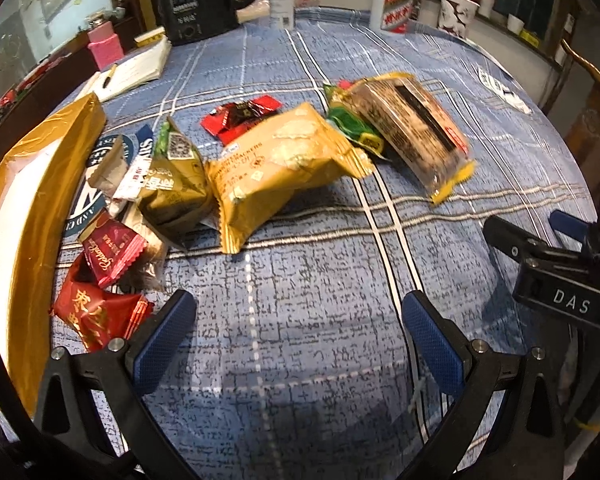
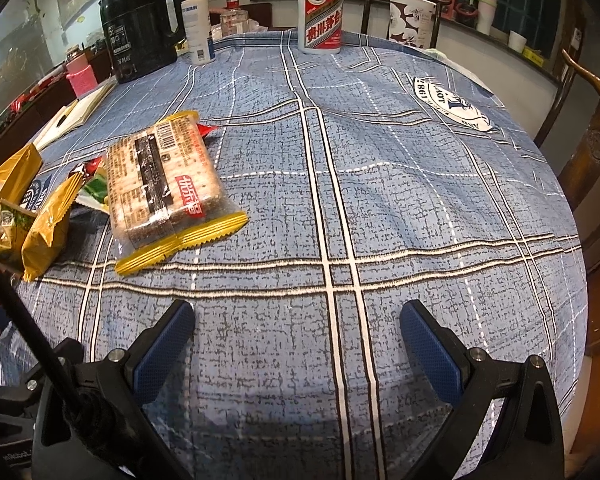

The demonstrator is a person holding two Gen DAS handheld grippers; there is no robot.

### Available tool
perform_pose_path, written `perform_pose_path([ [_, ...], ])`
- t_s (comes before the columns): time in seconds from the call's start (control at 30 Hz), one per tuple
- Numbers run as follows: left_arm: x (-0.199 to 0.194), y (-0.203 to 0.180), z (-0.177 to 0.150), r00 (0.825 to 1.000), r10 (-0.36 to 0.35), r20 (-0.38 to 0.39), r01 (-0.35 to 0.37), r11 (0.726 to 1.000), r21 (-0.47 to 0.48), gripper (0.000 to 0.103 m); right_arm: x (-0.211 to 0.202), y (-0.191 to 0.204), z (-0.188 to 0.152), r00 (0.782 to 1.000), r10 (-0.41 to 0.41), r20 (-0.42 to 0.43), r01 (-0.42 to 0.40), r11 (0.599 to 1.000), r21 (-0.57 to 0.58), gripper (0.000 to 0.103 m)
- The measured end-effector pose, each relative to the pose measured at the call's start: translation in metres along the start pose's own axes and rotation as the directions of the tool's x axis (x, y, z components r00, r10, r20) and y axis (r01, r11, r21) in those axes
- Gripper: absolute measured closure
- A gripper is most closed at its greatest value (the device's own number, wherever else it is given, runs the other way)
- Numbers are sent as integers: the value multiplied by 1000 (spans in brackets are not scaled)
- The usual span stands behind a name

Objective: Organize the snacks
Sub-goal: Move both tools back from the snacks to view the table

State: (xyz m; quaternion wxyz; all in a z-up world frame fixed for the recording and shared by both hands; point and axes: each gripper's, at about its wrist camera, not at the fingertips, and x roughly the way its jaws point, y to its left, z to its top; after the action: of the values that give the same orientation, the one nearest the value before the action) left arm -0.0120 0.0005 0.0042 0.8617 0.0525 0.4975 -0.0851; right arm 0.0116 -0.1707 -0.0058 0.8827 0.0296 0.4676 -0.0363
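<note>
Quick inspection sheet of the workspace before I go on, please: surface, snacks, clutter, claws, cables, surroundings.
Surface: table under a blue plaid cloth, bare in front of both claws.
Job's things: clear cracker pack to the right of the pile; yellow pack, olive pack, green pack and red packs heaped by the gold box.
Clutter: black kettle, spray bottle, white liquor bottle, paper cup, notebook.
Claws: left claw open, empty; right claw open, empty.
Cables: black cable crosses the right view's left edge.
Surroundings: wooden chairs, cluttered shelves behind.
</note>
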Motion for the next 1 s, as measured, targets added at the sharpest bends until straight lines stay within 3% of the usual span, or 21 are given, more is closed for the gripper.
perform_pose_path([
  [0.1,-5,0,-1,1000,9,-21,-9,1000,2,5,-3,0,-3,1000,-3,5,3,1000,-1,0],
  [0.2,-21,2,-5,999,16,31,-16,1000,-3,8,-12,-1,-6,997,-67,41,67,998,9,0],
  [0.37,-60,14,-15,990,2,143,6,999,-51,8,-53,-5,-12,976,-132,175,130,991,24,0],
  [0.5,-82,22,-23,985,-59,164,71,995,-66,10,-88,-3,-16,950,-166,265,164,986,29,0],
  [0.6,-95,20,-27,978,-48,201,58,997,-45,10,-106,2,-17,931,-187,313,193,981,12,0],
  [1.0,-129,19,-38,954,-16,301,19,1000,-7,10,-121,13,-25,922,-220,320,239,971,-20,0],
])
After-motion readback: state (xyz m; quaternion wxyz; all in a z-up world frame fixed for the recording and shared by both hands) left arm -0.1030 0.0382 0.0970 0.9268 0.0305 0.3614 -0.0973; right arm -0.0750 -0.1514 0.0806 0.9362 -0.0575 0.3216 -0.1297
